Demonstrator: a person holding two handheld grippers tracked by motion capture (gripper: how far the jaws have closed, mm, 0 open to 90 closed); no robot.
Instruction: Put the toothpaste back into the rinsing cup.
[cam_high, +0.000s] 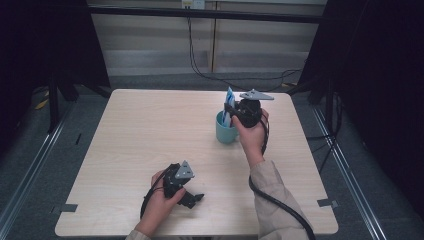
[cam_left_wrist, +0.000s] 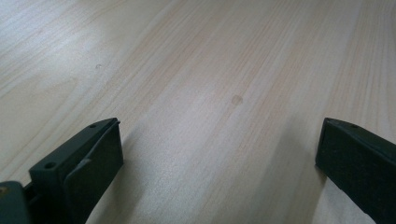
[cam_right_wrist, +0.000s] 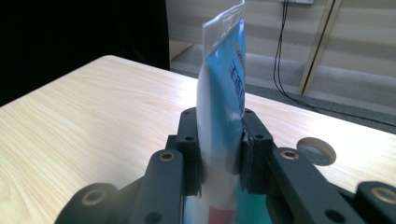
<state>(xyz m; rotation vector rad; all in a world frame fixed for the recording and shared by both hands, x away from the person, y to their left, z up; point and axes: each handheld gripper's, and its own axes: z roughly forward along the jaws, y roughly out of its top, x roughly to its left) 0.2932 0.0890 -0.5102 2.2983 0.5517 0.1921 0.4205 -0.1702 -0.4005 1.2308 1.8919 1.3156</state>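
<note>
my right tongs (cam_high: 231, 111) clamp the blue-and-white tube (cam_right_wrist: 223, 116) directly above the teal mug (cam_high: 225, 131); my left tongs (cam_high: 192, 198), well apart from the mug, gape empty on the worktop (cam_high: 150, 130).

My table (cam_high: 150, 130) has a pale wood-grain top, smooth and matt, with fine straight streaks and a soft sheen where the light falls. The cup (cam_high: 225, 132) near its far right edge looks like smooth teal plastic or glazed ceramic; I cannot tell which. The tube (cam_right_wrist: 224, 93) I have clamped in my right gripper (cam_right_wrist: 219, 144) is soft, glossy plastic, white and blue with printed lettering and a flat crimped end. Both grippers are black matt plastic with round screw holes, and my left gripper (cam_left_wrist: 219, 154) shows flat, dull pads. The grey plate (cam_high: 256, 95) looks like matt metal. My sleeve (cam_high: 272, 195) is beige woven cloth.
</note>
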